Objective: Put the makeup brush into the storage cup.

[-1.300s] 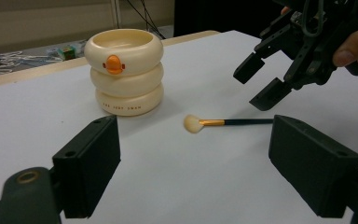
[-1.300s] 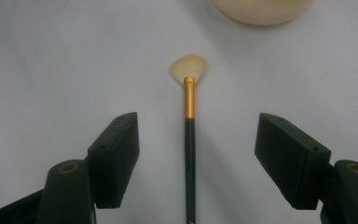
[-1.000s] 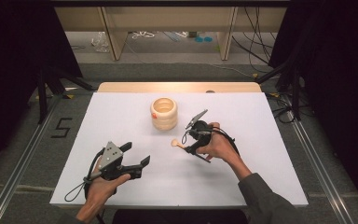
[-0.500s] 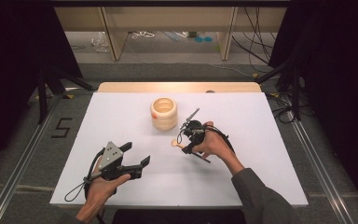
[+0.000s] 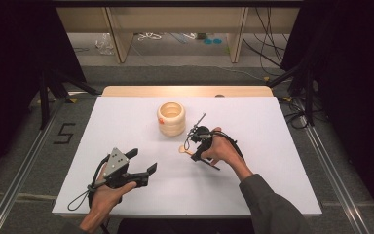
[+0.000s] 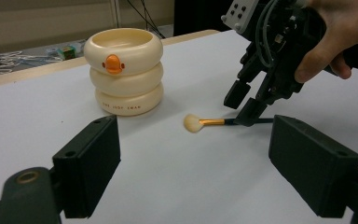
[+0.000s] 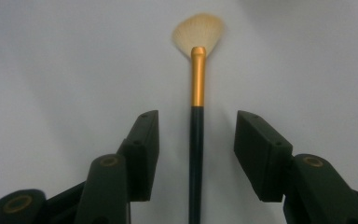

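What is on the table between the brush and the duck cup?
Nothing: in the left gripper view, bare white table separates the brush from the duck cup.

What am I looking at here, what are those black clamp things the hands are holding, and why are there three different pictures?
A person sits at a white table and holds a hand-operated gripper in each hand; there is no robot arm. The high view looks down from above: the left gripper rests near the front edge, and the right gripper is tipped down over a makeup brush.

The other two pictures come from small cameras riding on the grippers, looking along their black jaws. In the right gripper view the brush, with a black and gold handle and pale bristles, lies flat on the table between the jaws. They have just been closing but do not touch it yet, so nothing is held. The left gripper view shows open, empty jaws, and beyond them a cream ringed cup with an orange duck bill.
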`<state>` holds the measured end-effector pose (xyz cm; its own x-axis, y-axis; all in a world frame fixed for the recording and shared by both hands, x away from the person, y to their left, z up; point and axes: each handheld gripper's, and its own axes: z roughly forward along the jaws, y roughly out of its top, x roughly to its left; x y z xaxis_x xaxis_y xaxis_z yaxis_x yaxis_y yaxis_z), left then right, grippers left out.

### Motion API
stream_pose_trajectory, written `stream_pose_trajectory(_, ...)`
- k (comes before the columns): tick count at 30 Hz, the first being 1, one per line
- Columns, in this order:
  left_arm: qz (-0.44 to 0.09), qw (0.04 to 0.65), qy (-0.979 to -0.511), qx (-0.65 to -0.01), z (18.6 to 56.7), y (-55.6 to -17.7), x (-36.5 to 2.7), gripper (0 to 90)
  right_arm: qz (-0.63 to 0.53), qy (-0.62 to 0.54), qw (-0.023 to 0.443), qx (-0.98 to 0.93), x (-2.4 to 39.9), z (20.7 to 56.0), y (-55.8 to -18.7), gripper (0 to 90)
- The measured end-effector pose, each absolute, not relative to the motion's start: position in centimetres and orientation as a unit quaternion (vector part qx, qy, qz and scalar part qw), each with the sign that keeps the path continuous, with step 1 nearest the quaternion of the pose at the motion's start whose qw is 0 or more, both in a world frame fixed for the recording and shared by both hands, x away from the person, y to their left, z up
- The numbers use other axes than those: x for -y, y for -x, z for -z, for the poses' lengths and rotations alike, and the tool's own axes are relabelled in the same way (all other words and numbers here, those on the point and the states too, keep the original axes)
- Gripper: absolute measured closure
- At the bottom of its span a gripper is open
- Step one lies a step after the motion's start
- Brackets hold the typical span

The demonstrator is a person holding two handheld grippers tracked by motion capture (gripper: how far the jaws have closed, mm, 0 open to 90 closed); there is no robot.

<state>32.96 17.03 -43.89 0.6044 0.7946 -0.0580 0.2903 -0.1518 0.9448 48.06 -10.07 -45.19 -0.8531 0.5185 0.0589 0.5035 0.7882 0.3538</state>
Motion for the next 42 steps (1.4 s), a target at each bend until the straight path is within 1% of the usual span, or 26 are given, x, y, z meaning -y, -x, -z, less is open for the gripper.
stream_pose_trajectory(14, -0.237, 0.532, -0.722, -0.374, 43.9, -33.0, -17.0, 16.2, -0.158, -0.268, 0.008, -0.950, 10.0, 45.5, -48.4, 61.5)
stream_pose_trajectory(27, -0.237, 0.533, -0.721, -0.374, 43.9, -32.9, -17.0, 16.3, -0.150, -0.265, 0.006, -0.953, 9.5, 45.6, -48.5, 66.1)
stream_pose_trajectory(33, -0.237, 0.535, -0.719, -0.374, 43.8, -32.9, -17.0, 16.3, -0.135, -0.251, 0.017, -0.958, 9.2, 45.7, -48.7, 68.1)
stream_pose_trajectory(39, -0.237, 0.535, -0.720, -0.373, 43.8, -32.9, -17.0, 16.3, -0.126, -0.249, 0.025, -0.960, 9.1, 45.7, -48.7, 72.4)
stream_pose_trajectory(42, -0.238, 0.537, -0.719, -0.371, 43.8, -32.9, -17.0, 16.4, -0.117, -0.245, 0.032, -0.962, 8.8, 45.7, -48.5, 72.5)
